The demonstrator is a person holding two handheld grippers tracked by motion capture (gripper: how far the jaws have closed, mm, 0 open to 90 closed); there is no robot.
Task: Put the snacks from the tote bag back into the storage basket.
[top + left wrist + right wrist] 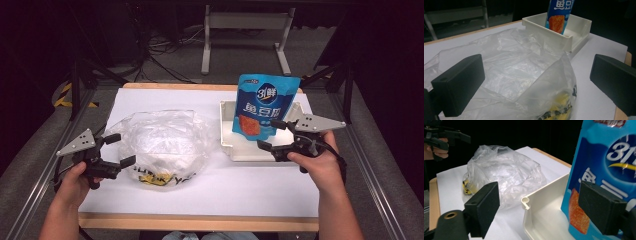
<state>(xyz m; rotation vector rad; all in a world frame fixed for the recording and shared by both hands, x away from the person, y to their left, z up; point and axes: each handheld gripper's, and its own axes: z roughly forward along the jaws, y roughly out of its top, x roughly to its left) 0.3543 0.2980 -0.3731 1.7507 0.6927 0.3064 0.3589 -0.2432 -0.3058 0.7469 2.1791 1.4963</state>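
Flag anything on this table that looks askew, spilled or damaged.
Nothing is spilled or torn. The blue pouch stands upright in the white tray, tilted slightly against its far wall. The plastic bag lies crumpled on the table, which looks normal for a soft bag.

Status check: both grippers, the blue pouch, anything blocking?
Left gripper open, at the plastic bag, nothing held. Right gripper open beside the blue snack pouch, pads off it. Pouch upright in the white bin. Nothing blocking.
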